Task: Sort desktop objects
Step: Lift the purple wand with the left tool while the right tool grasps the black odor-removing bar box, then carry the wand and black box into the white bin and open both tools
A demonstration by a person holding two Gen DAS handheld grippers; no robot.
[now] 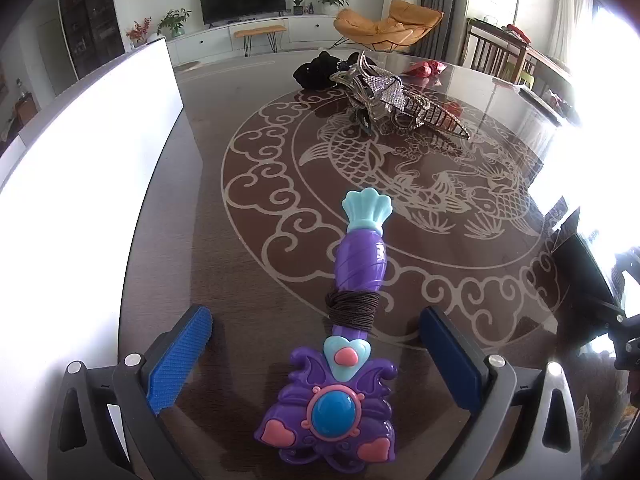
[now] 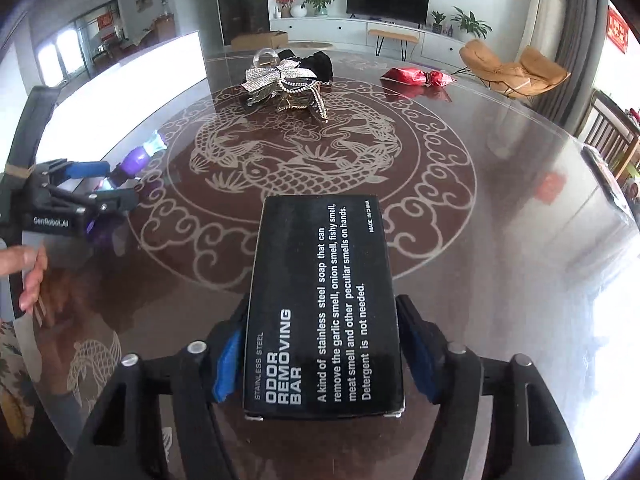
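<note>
My right tool (image 2: 320, 364) pinches the black soap box (image 2: 322, 304) at lower centre; a loose squeeze could drop it. My left tool (image 1: 316, 354) stands spread around the purple toy wand (image 1: 344, 332) on the tabletop (image 1: 440, 200).

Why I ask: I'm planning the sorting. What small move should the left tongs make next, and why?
Probably close the left tongs on the toy wand. They stand open with its cord-wrapped handle between the pads, neither pad touches it, and the wand lies flat on the table, so it seems ready to be gripped.
</note>
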